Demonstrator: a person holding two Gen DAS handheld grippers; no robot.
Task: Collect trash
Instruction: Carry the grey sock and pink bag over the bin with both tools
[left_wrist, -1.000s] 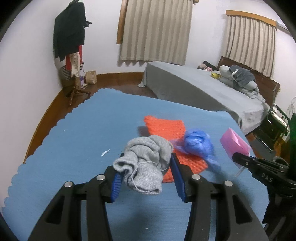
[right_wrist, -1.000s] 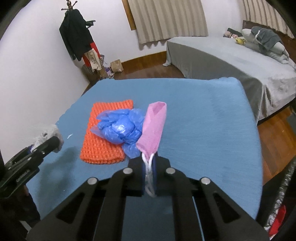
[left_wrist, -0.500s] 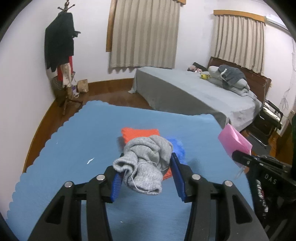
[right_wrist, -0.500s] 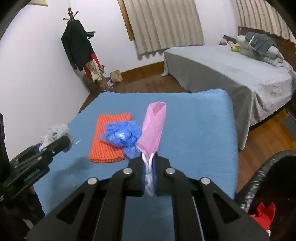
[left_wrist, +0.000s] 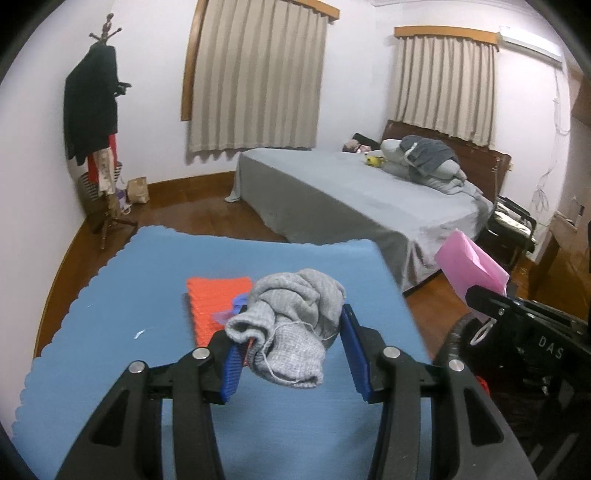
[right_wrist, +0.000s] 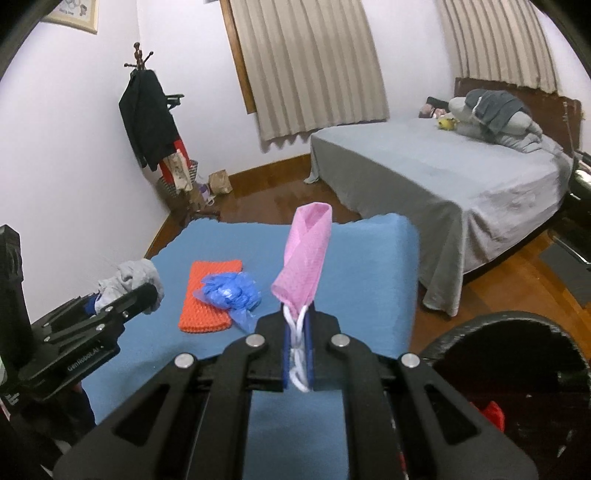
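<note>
A crumpled grey sock (left_wrist: 295, 314) hangs between the blue pads of my left gripper (left_wrist: 288, 332), which is shut on it above the blue mat (left_wrist: 129, 295). My right gripper (right_wrist: 299, 321) is shut on the white ear loops of a pink face mask (right_wrist: 306, 254) that stands up from its jaws. The mask (left_wrist: 469, 266) also shows at the right of the left wrist view, and the sock (right_wrist: 129, 275) at the left of the right wrist view. A blue plastic bag (right_wrist: 231, 293) lies on an orange knitted cloth (right_wrist: 207, 271) on the mat.
A black bin (right_wrist: 517, 332) with something red (right_wrist: 491, 413) inside stands at the lower right, beside the mat's edge. A grey bed (left_wrist: 351, 195) fills the back right. A coat rack (left_wrist: 96, 122) stands by the left wall. A small white scrap (left_wrist: 139, 334) lies on the mat.
Both grippers have risen and drawn back from the mat with their loads still held. The orange cloth and blue bag now sit lower and farther off. The black bin has come into view.
</note>
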